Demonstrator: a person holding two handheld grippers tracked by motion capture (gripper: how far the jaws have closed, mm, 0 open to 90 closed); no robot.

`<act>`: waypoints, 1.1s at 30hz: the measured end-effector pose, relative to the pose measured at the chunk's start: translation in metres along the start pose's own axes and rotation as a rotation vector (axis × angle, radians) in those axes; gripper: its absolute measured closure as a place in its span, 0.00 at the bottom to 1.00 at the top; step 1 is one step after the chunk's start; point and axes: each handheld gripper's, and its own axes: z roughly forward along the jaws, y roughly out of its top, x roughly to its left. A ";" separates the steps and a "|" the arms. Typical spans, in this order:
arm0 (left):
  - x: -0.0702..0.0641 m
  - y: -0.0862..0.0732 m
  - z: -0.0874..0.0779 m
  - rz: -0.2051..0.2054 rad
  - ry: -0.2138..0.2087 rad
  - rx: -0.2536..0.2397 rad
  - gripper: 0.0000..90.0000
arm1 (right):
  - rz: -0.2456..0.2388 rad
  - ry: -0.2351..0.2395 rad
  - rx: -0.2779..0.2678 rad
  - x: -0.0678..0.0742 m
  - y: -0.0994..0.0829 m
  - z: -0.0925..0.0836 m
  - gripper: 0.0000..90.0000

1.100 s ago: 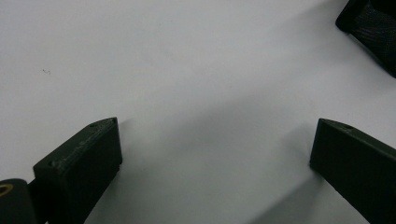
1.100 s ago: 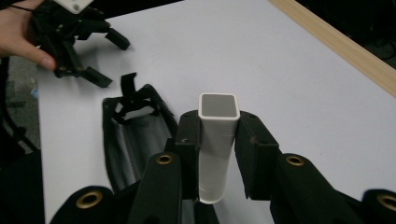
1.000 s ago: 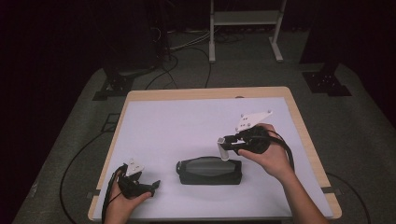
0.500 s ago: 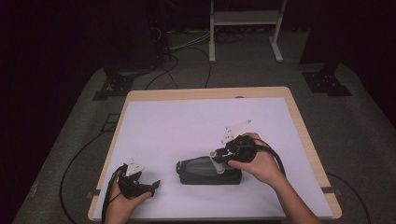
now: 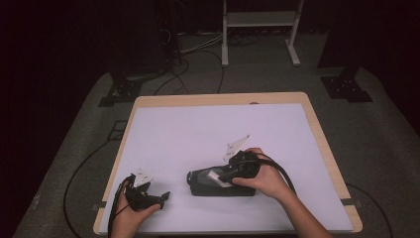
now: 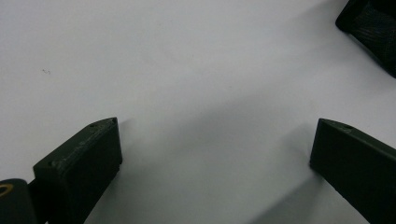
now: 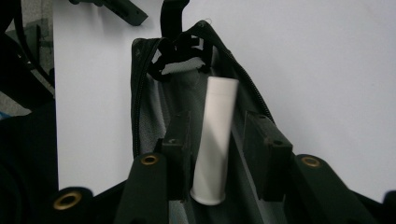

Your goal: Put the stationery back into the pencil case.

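A black zippered mesh pouch [image 5: 203,182] [image 7: 154,107] lies open on the white table [image 5: 208,129], near the front. My right gripper [image 5: 225,174] [image 7: 218,119] reaches into its mouth from the right. A white tube [image 7: 215,135] [image 5: 217,176] stands between the jaws, blurred, its far end inside the pouch. The jaws have just been opening, and a gap shows beside the tube. My left gripper [image 5: 161,197] [image 6: 212,126] rests at the front left, open and empty, with a corner of the pouch [image 6: 373,32] to its right.
The table has a wooden rim [image 5: 327,148]. Beyond it lie cables [image 5: 198,49] and a white rack's legs [image 5: 260,29] on a dark floor. White tabletop stretches behind the pouch and to its right.
My right gripper has come down and to the left with the white tube, from above the pouch's right end into its opening. The left gripper has stayed put.
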 end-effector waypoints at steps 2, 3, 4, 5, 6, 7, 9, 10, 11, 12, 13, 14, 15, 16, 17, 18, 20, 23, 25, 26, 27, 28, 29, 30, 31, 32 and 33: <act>0.000 0.000 0.000 0.000 0.001 0.000 0.02 | 0.000 -0.005 -0.010 0.000 -0.001 -0.003 0.67; 0.000 0.000 0.000 0.001 0.000 0.002 0.02 | 0.005 -0.007 -0.021 -0.001 -0.002 -0.005 0.66; 0.000 0.000 0.000 0.001 0.000 0.002 0.01 | 0.012 -0.011 -0.030 -0.001 -0.002 -0.008 0.65; 0.000 0.000 0.000 0.001 0.000 0.002 0.02 | 0.014 -0.019 -0.045 -0.002 -0.004 -0.012 0.63; 0.000 0.000 0.000 0.001 0.000 0.002 0.02 | 0.019 -0.025 -0.057 -0.003 -0.005 -0.014 0.62; 0.000 0.000 0.000 0.001 0.000 0.002 0.02 | 0.023 -0.030 -0.068 -0.004 -0.006 -0.017 0.61; 0.000 0.000 0.000 0.001 0.000 0.001 0.02 | 0.028 -0.051 -0.087 -0.006 -0.009 -0.022 0.57; 0.000 0.000 0.000 0.001 0.000 0.001 0.02 | 0.035 -0.058 -0.093 -0.007 -0.010 -0.024 0.55; 0.000 0.000 0.000 0.001 0.000 0.001 0.02 | 0.043 -0.068 -0.102 -0.008 -0.011 -0.026 0.54; 0.000 0.000 0.000 0.001 0.000 0.001 0.02 | 0.051 -0.076 -0.108 -0.008 -0.013 -0.028 0.52; 0.000 0.000 0.000 0.001 0.001 0.001 0.02 | 0.056 -0.082 -0.114 -0.009 -0.014 -0.029 0.50; 0.000 0.000 0.000 0.001 0.000 0.001 0.02 | 0.062 -0.093 -0.124 -0.010 -0.016 -0.031 0.47; 0.000 0.000 0.000 0.000 0.000 0.001 0.02 | 0.066 -0.099 -0.125 -0.011 -0.017 -0.032 0.46; 0.000 0.000 0.000 0.001 0.000 0.002 0.02 | 0.070 -0.104 -0.130 -0.012 -0.018 -0.033 0.43; 0.000 0.000 0.000 0.001 0.000 0.001 0.02 | 0.073 -0.116 -0.138 -0.013 -0.020 -0.034 0.41; 0.000 0.000 0.000 0.001 0.000 0.002 0.02 | 0.074 -0.123 -0.141 -0.014 -0.022 -0.035 0.40; 0.000 0.000 0.000 0.001 0.001 0.001 0.02 | 0.085 -0.141 -0.149 -0.015 -0.024 -0.036 0.34; 0.000 0.000 0.000 0.002 0.001 0.001 0.02 | 0.104 -0.170 -0.160 -0.019 -0.029 -0.040 0.29; 0.000 0.000 0.000 0.002 0.000 0.001 0.02 | 0.121 -0.187 -0.165 -0.021 -0.033 -0.042 0.26; 0.000 0.000 0.000 0.002 0.000 0.000 0.02 | 0.128 -0.197 -0.171 -0.022 -0.035 -0.044 0.26; 0.000 0.000 0.000 0.002 0.000 0.000 0.02 | 0.135 -0.203 -0.170 -0.023 -0.037 -0.045 0.25; 0.000 0.000 0.000 0.003 0.000 0.000 0.02 | 0.145 -0.211 -0.174 -0.024 -0.039 -0.047 0.24; 0.000 0.000 0.000 0.003 0.000 0.000 0.02 | 0.151 -0.220 -0.178 -0.025 -0.041 -0.048 0.23; 0.000 0.000 0.000 0.003 0.001 0.000 0.02 | 0.157 -0.228 -0.180 -0.026 -0.043 -0.050 0.22; 0.000 0.000 0.000 0.003 0.001 0.000 0.02 | 0.162 -0.235 -0.182 -0.027 -0.045 -0.051 0.22; 0.000 0.000 0.000 0.003 0.001 0.000 0.02 | 0.170 -0.253 -0.181 -0.028 -0.047 -0.052 0.21; 0.000 0.000 0.000 0.003 0.001 0.000 0.02 | 0.182 -0.265 -0.182 -0.028 -0.049 -0.053 0.20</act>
